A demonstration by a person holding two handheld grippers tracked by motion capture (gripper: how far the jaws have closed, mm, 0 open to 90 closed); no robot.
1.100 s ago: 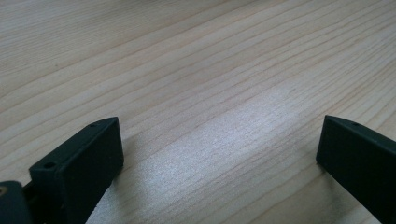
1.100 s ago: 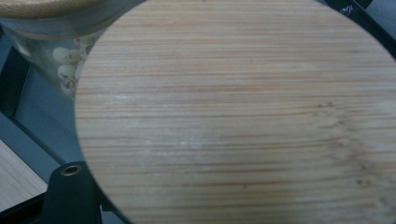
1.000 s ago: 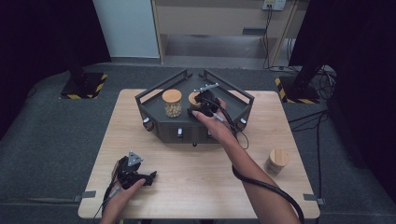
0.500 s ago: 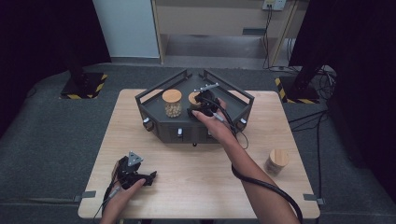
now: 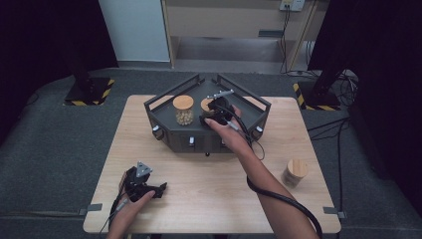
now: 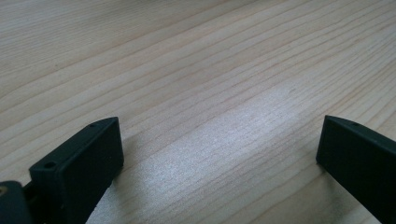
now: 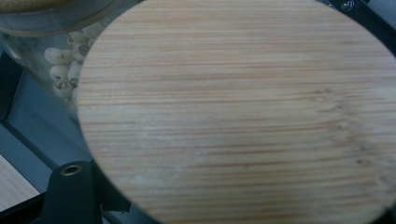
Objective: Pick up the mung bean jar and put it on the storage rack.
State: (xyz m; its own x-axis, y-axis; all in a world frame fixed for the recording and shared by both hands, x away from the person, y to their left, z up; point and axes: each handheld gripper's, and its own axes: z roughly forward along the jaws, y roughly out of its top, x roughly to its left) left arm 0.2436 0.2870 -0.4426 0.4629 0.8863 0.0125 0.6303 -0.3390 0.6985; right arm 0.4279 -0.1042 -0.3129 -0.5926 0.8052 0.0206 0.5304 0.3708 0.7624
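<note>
The bench [image 5: 209, 199] carried a dark angular tray [image 5: 164, 112] at its far middle, a lone wooden-lidded jar [image 5: 294, 173] well apart near the right edge, and both hands.

Two jars stood in the tray. The left jar [image 5: 183, 110], glass with a wooden lid, held pale rounded pieces, possibly beans or nuts. The second jar [image 5: 206, 105] stood just beside it, directly under the right gripper [image 5: 217, 112].

In the right gripper view its round wooden lid [image 7: 243, 112] lay squarely between and ahead of the jaws, very close. One black jaw showed at the lower left, beside the lid's rim; contact could not be confirmed, and the other jaw was hidden at the frame's edge. Whether the jaws were closed on the lid could not be told.

Handling judgement: glass body, rigid and fragile, smooth enough to slip. Moderate weight if filled. The lid is stiff and grippy but may lift off alone, so a hold across the glass below the lid seems safer.

Right forearm [image 5: 263, 184] reached forward across the bench, wrist over the tray's front wall, gripper angled down.

The left gripper [image 5: 143, 184] lay at the bench's near left in the person's left hand [image 5: 130, 204]. Its jaws were spread wide with bare wood between them.
</note>
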